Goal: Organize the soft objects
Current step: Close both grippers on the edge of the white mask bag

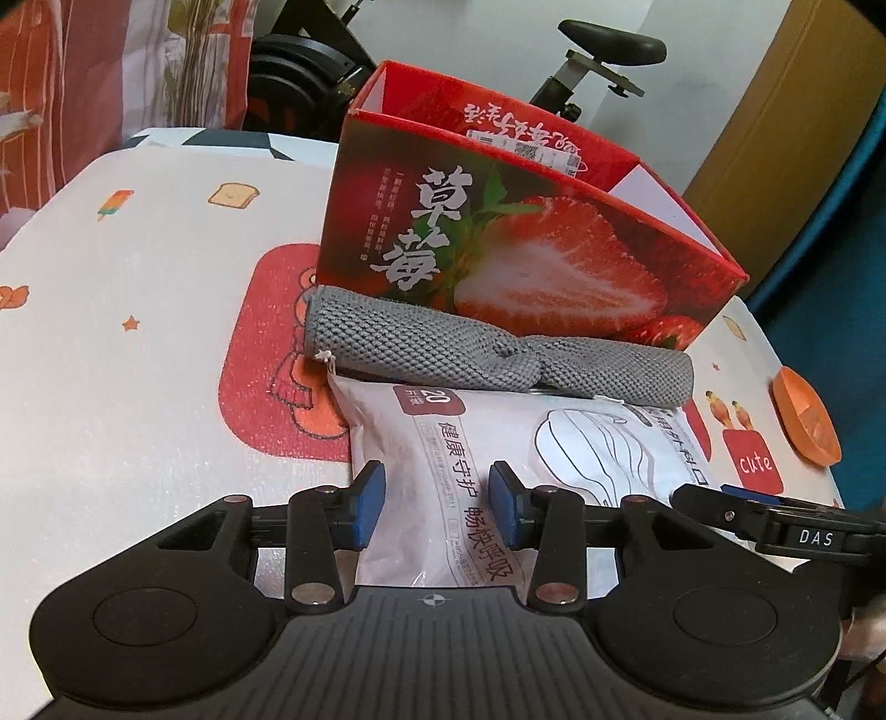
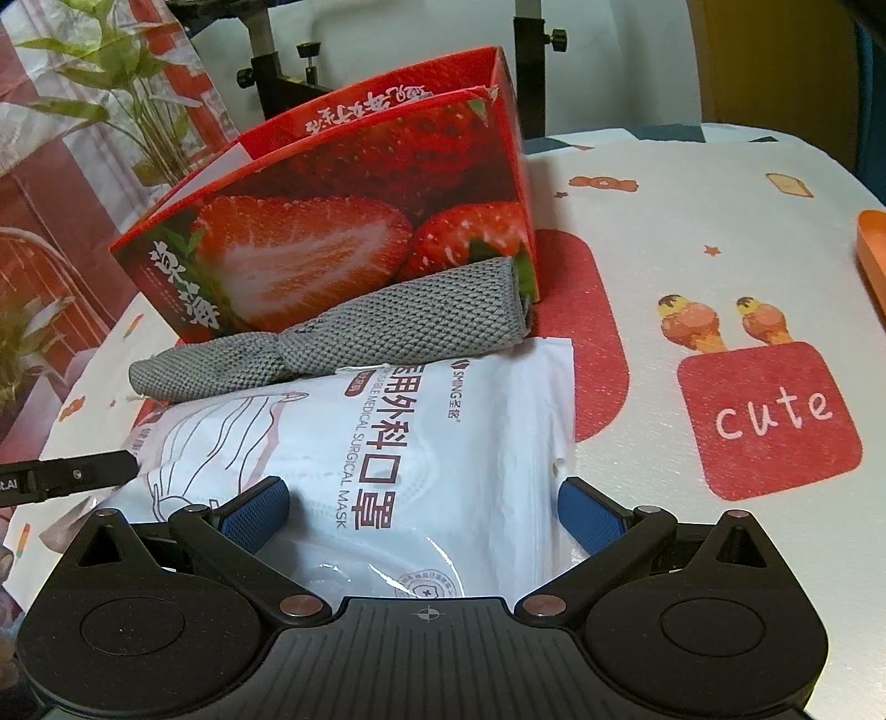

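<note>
A white pack of surgical masks lies flat on the table. Behind it a rolled grey knitted cloth rests against a red strawberry box with an open top. My left gripper is at the pack's left end, its blue pads narrowed onto the film, which looks crumpled there. My right gripper is at the pack's right end. Its jaws stand wide open, one pad over the pack, the other at its edge.
The table wears a white cloth printed with red patches and cartoons. An orange dish sits at the right edge. An exercise bike and a patterned curtain stand beyond the table.
</note>
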### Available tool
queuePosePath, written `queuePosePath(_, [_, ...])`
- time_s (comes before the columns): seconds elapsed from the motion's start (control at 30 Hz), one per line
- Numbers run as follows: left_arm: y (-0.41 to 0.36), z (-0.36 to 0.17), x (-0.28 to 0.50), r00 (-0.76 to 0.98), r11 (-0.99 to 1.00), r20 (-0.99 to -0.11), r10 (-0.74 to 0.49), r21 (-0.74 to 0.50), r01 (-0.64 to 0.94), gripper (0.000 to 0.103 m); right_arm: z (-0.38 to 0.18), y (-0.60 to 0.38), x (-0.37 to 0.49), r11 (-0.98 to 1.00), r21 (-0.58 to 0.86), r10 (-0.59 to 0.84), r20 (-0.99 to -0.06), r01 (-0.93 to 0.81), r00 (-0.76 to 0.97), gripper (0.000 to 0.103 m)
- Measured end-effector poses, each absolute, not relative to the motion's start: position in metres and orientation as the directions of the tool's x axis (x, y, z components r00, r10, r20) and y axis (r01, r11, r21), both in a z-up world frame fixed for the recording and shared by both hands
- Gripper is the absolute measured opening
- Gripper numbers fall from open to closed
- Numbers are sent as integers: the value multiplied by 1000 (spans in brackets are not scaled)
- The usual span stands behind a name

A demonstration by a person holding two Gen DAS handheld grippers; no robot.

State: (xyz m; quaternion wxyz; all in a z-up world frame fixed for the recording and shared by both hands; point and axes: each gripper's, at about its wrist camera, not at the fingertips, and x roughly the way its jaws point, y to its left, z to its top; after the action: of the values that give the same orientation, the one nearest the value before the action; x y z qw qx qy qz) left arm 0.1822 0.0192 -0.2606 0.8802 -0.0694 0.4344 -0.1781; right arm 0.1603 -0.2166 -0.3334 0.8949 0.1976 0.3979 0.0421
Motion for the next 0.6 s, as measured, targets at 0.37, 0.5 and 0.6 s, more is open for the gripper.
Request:
queuePosePath(0.37, [27, -268, 185, 542, 914, -736, -405, -343, 216, 44, -329, -212, 160, 927, 374, 252, -684, 33, 685, 101])
queuePosePath(0.5, [28, -270, 186, 536, 909, -736, -414, -361, 206, 47, -326, -211, 158, 926, 378, 270, -672, 5, 690, 86])
queuePosePath(0.6, [26, -270, 186, 533, 910, -738, -414, -361, 207, 51, -321, -207, 157, 936, 352, 271, -666, -28, 695, 82])
